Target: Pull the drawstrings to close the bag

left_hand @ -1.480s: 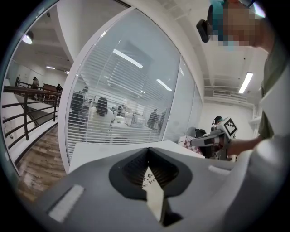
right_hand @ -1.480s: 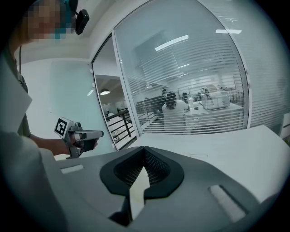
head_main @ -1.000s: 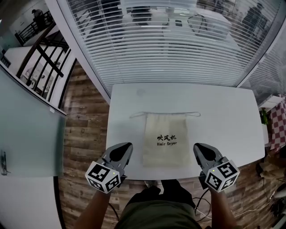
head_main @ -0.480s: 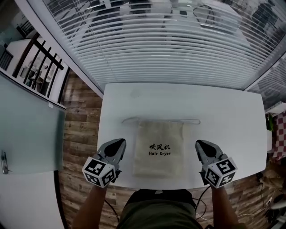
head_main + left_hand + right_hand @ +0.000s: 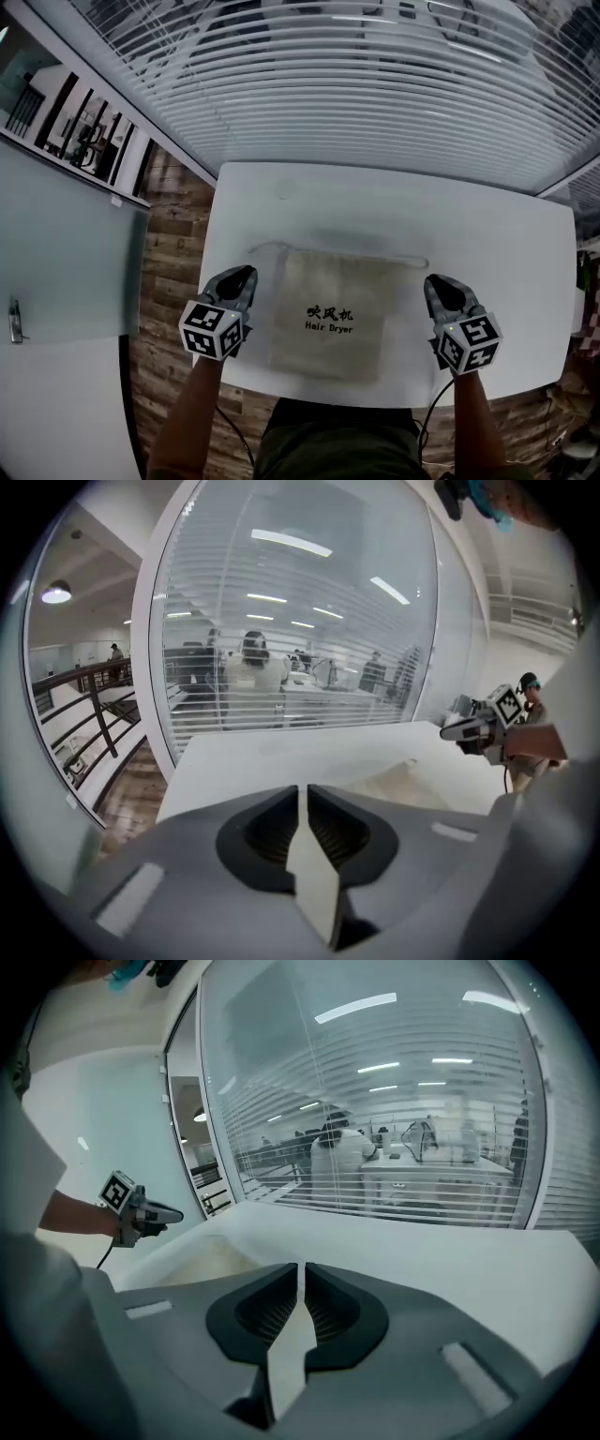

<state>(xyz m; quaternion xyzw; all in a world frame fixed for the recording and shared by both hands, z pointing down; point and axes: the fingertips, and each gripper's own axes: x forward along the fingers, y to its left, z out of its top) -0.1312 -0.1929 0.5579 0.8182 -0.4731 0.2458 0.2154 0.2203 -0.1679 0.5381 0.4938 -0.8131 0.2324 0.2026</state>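
Head view: bag lies flat, left gripper at its nine o'clock, right gripper at three. Both jaw pairs sit together, empty, seemingly off the cloth.

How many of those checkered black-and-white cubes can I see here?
2. One cube rides on the left claw, left of the cloth bag; the other cube rides on the right claw, right of the bag. None looks hidden.
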